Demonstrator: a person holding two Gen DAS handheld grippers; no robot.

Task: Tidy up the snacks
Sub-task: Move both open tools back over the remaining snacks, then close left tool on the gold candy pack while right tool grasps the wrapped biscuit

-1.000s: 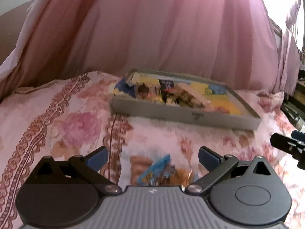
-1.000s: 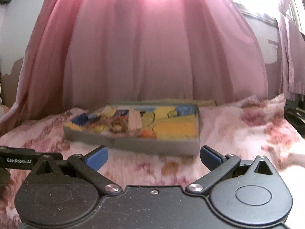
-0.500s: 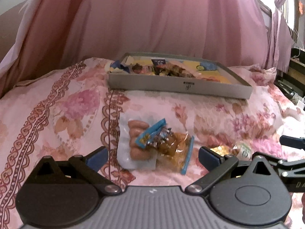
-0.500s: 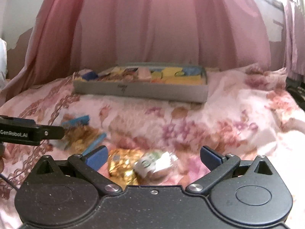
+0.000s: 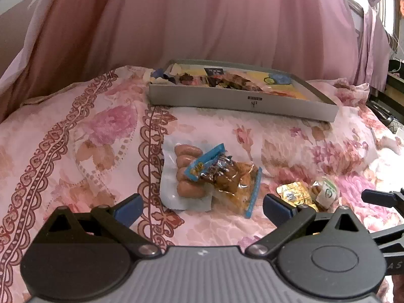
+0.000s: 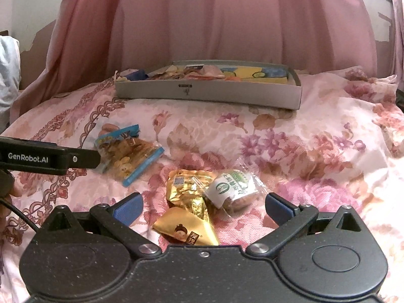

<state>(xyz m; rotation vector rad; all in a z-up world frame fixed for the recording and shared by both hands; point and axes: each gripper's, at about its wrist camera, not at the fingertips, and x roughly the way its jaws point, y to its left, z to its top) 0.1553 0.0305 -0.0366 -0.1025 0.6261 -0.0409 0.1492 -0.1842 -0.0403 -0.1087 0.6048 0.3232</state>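
Left tool [image 5: 202, 205]: I have it spread wide, grasping nothing, above the sausage pack [image 5: 185, 176] and blue-edged snack bag [image 5: 227, 179] on the bed [image 5: 75, 139].
Right tool [image 6: 203, 205]: also released, over the gold packets [image 6: 188, 189] and the green-labelled pastry [image 6: 233, 189].
Snack tray [image 6: 207, 92]: grey, filled, toward the bed's far edge by the pink curtain [image 6: 202, 20].

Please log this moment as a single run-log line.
left tongs: open, over sausage pack | right tongs: open, over gold packets | tray: partly filled
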